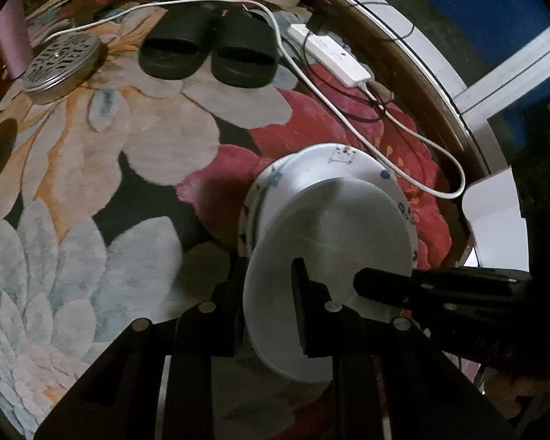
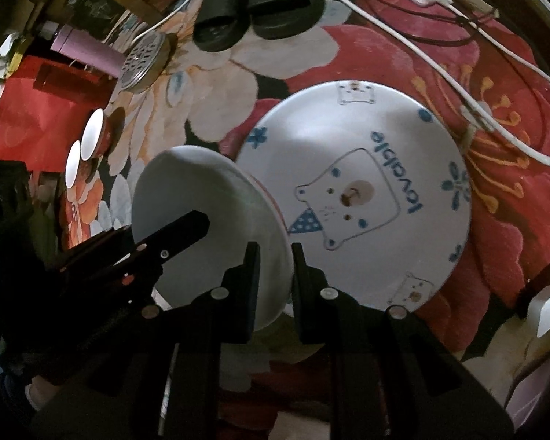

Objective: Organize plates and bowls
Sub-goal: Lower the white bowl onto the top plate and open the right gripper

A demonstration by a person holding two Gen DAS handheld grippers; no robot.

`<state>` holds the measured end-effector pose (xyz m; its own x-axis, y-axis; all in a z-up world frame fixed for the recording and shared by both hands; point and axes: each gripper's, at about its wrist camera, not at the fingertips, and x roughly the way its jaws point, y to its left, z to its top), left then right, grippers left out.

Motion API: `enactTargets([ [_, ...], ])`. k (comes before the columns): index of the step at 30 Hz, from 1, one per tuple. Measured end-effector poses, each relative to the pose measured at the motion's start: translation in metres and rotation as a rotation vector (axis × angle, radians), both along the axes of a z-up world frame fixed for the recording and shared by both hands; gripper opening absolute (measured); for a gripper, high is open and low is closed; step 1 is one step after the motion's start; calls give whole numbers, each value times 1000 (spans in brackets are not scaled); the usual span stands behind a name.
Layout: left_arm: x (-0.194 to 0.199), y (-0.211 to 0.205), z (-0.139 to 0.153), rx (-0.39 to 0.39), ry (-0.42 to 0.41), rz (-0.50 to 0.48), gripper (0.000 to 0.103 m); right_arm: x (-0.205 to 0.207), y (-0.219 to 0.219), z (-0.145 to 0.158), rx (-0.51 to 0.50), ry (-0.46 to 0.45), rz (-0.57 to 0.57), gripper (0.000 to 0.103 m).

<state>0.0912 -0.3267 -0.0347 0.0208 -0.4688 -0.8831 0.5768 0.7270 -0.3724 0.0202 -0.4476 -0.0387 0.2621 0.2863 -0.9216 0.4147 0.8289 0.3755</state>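
White glazed plain plate (image 2: 209,227), tilted on edge over the bear-printed plate (image 2: 355,198) on the floral rug (image 1: 91,183): my left gripper (image 1: 267,293) and right gripper (image 2: 273,275) each clamp its rim. I should lower it level, centred, before releasing.

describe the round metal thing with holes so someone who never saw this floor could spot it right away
Start from the big floral rug and find the pair of black slippers near its far edge. Just left of them, in the left wrist view, sits a low round metal tin beside a mauve cylinder. Its silvery perforated top sets it apart from the white dishes.
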Motion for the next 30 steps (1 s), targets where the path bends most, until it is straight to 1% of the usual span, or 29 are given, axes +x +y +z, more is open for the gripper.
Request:
enactTargets([
  [12, -17, -37, -12, 43, -17, -83, 21, -16, -28, -10, -30, 22, -50, 16],
  [19, -25, -55, -21, 72, -23, -134, 21, -23, -39, -19, -30, 48, -73, 17],
  [30, -32, -65, -34, 110, -32, -167, 21, -26, -48, -37, -12, 89, -93, 19],
])
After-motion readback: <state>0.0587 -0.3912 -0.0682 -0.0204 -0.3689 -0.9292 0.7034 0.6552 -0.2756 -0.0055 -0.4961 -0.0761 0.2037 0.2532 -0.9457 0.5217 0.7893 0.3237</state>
